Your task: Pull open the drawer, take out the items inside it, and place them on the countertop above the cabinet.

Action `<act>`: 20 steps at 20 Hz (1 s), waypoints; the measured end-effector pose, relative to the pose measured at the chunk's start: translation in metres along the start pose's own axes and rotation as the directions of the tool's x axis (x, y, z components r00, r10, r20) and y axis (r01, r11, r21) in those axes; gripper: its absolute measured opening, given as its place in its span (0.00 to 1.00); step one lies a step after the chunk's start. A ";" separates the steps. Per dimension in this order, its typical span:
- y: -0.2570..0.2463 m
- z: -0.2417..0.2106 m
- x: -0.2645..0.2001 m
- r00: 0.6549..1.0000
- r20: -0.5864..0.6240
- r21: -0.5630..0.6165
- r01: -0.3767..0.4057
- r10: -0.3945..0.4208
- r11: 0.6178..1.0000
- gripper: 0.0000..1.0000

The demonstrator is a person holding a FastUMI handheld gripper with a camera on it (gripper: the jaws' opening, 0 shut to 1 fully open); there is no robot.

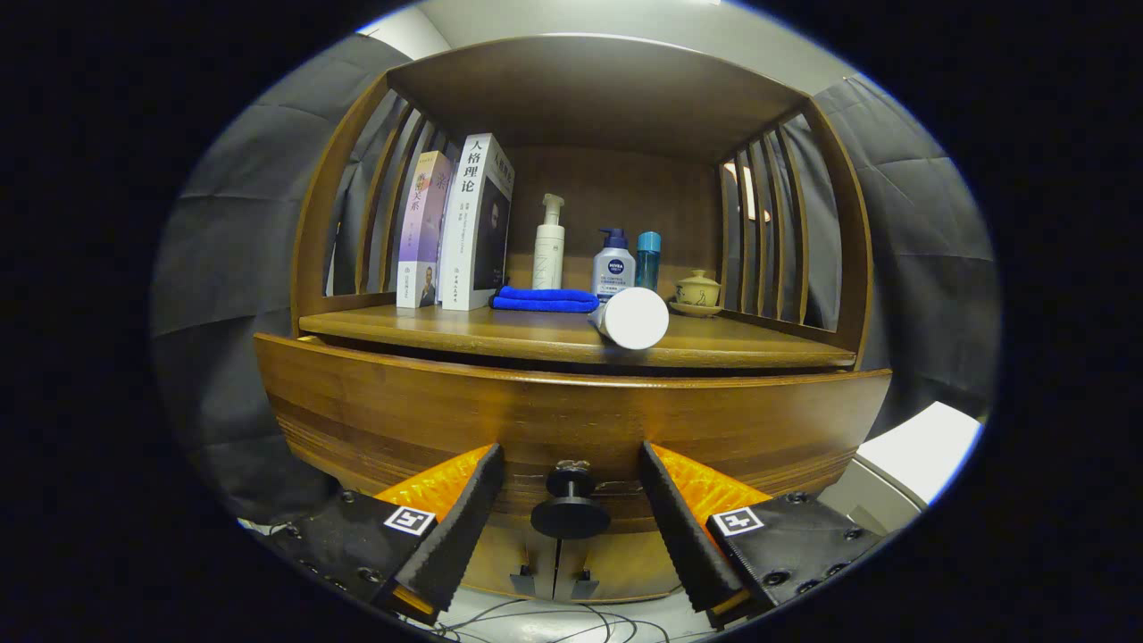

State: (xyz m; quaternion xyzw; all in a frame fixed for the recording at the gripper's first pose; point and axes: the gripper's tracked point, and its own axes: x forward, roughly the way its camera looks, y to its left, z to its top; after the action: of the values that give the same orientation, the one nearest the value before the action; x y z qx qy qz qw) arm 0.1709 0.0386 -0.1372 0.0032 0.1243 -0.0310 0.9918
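Tool (571,509) wide, knob (570,511) between fingers | drawer (571,420) looks pulled out, or not | I keep knob centred, squeeze evenly.

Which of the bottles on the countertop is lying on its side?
The white bottle near the countertop's front edge, its round end facing the gripper; the three behind stand upright.

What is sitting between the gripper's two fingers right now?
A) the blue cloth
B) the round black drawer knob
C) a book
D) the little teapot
B: the round black drawer knob sits in the gap of the open gripper, with neither finger touching it; the wooden drawer front lies just behind.
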 end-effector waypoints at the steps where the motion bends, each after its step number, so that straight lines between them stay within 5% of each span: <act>1: 0.000 0.000 0.004 1.000 -0.001 -0.003 -0.001 0.001 1.000 0.97; 13: 0.000 0.006 0.038 1.000 0.010 -0.009 -0.009 0.009 1.000 0.98; 20: -0.014 0.038 -0.022 0.997 0.071 -0.014 0.007 -0.006 1.000 0.98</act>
State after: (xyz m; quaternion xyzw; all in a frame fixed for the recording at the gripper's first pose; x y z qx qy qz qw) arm 0.1577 0.0251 -0.0951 -0.0053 0.0892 -0.0334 0.9954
